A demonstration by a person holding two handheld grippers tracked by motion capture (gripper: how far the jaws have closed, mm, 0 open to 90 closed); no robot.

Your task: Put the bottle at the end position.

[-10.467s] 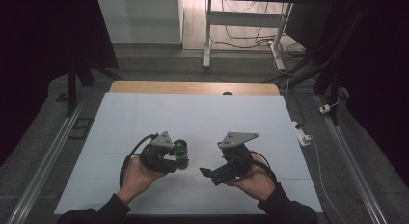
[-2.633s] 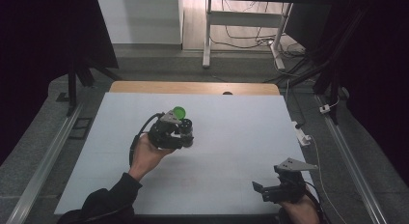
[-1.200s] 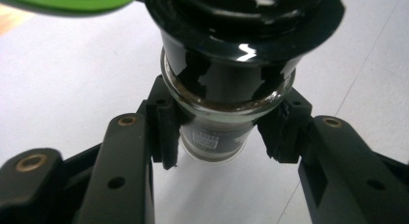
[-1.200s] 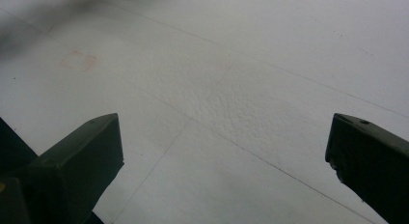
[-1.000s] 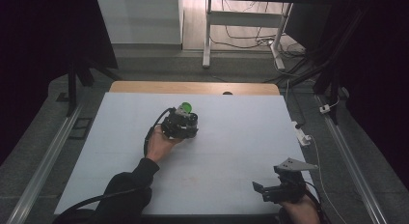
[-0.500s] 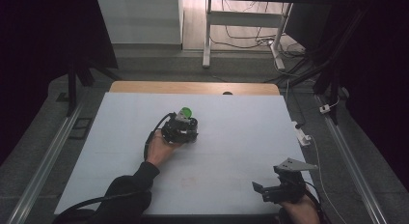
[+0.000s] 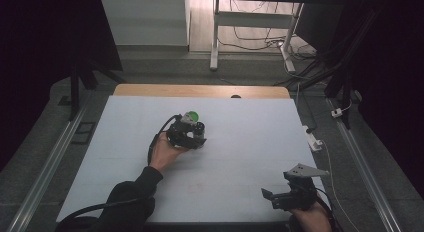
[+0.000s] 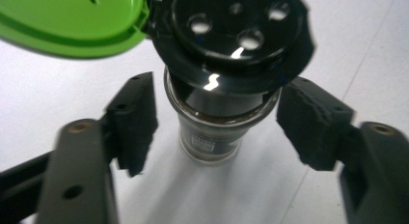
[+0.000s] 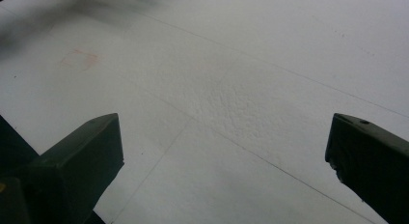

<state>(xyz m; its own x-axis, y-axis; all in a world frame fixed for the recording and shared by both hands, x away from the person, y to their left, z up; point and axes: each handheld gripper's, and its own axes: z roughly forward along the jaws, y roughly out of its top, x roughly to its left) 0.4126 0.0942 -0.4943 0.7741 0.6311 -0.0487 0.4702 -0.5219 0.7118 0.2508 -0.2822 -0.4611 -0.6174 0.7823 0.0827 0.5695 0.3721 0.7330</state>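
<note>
The left hand-held gripper has its jaws spread wide around a small jar standing near the counter's centre, toward 11 o'clock, with neither jaw touching it. The green flip lid hangs open; a careless jaw could probably tip the jar and spill it. The right hand-held gripper idles wide open at 5 o'clock. The counter is white; the room is dark, with cables on the floor.

we count two grippers — left gripper, right gripper — one jar, one green flip lid, one table.
</note>
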